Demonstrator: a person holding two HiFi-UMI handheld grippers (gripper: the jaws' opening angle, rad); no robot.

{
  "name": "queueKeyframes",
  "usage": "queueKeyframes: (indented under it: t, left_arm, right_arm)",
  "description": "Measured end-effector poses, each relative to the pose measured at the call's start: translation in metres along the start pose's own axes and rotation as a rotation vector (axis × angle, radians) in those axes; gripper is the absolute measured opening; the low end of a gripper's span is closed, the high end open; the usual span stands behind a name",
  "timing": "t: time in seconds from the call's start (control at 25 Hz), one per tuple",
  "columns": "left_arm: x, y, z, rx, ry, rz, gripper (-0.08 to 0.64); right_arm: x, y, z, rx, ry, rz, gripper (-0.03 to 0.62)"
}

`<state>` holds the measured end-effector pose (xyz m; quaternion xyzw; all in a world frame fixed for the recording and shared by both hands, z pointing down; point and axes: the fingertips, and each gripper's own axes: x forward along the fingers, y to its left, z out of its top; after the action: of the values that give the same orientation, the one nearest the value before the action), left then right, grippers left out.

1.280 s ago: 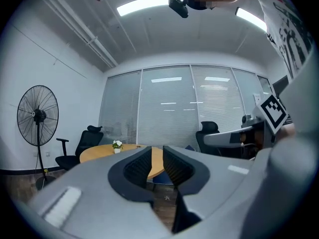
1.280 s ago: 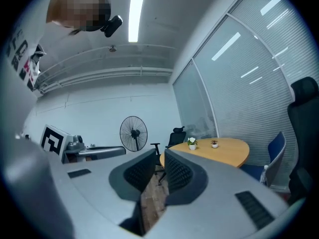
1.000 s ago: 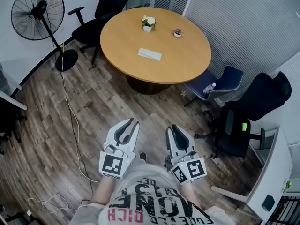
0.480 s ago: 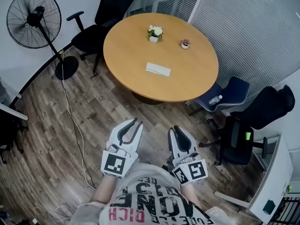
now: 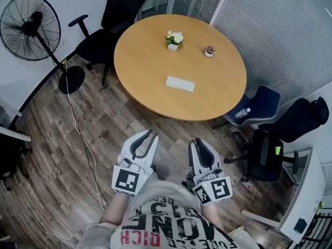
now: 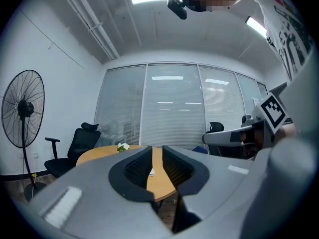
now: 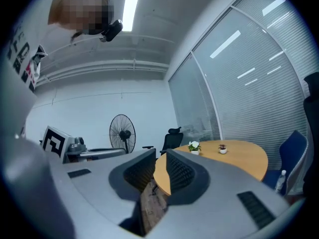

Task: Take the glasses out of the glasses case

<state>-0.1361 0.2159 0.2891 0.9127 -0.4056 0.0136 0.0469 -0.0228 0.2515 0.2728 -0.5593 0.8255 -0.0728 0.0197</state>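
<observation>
white case [image 5: 180, 83] tiny, indistinct, shirt [image 5: 171, 227] cut off below

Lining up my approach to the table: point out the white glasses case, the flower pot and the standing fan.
white glasses case [image 5: 180, 83], head view, middle of its top.
flower pot [image 5: 173, 46], head view, white pot below the blooms.
standing fan [image 5: 30, 27], head view, centre of its cage.

Open wood floor [image 5: 119, 119] before round table [image 5: 145, 61]

Round table [image 5: 140, 66] bears white glasses case [image 5: 180, 83], flowerpot [image 5: 174, 39] and smaller pot [image 5: 209, 51].
</observation>
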Motion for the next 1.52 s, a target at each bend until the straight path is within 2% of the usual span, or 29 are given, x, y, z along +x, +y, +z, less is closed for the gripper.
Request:
queueKeyframes:
  t: [0.2,0.36,0.48,0.64,1.0,1.52]
  left_arm:
    - [0.009,0.014,-0.004,0.031,-0.012,-0.014,0.071]
    - [0.024,0.023,-0.005,-0.010,0.010,-0.001,0.071]
    - [0.039,0.030,-0.008,-0.003,0.006,0.002,0.071]
    - [0.067,0.041,-0.010,0.031,0.000,0.021,0.071]
    - [0.149,0.067,0.000,0.046,-0.006,0.076,0.071]
    - [0.221,0.081,-0.001,0.031,-0.009,0.125,0.063]
  right_arm:
    - [0.016,-0.002,-0.003,0.003,0.010,-0.003,0.028]
    - [0.031,-0.013,-0.004,0.009,0.018,-0.002,0.028]
    - [0.042,-0.026,-0.009,0.021,0.033,0.001,0.028]
    - [0.064,-0.052,-0.012,0.032,0.043,0.014,0.028]
    - [0.124,-0.126,0.006,0.024,0.027,0.045,0.028]
    - [0.165,-0.198,0.007,0.027,0.054,0.049,0.028]
